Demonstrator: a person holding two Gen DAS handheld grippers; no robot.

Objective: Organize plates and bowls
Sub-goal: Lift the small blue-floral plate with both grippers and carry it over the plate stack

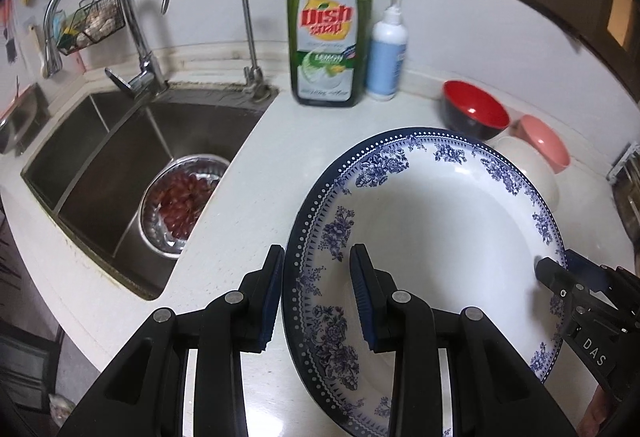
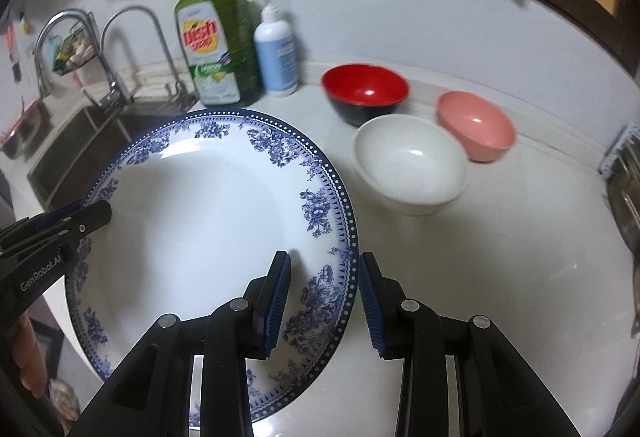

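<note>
Two grippers on one plate here, so the whole trick is keeping them in sync. Left gripper straddles the plate's left rim, one pad under the edge and one on the inside face, jaws narrowed down and pinching the rim as far as I can tell. Right gripper does the same on the opposite rim. The plate looks lifted and tilted over the counter, not lying flat, with the sink off to the left and three bowls behind it on the right: red bowl, white bowl, pink bowl. They look close together, though I can't tell if they touch. My guess is the plate is being carried to a spot on the counter, maybe near the bowls, so the job is maybe a third along at best. If it were me: keep both grips pressed evenly, move both hands at the same pace and don't let one roll more than the other, since a glazed rim could slide out of ribbed pads. Level it before lowering, set the far edge down gently, and steer clear of the soap bottle and the white bowl's lip. Only let go once it sits flat.
</note>
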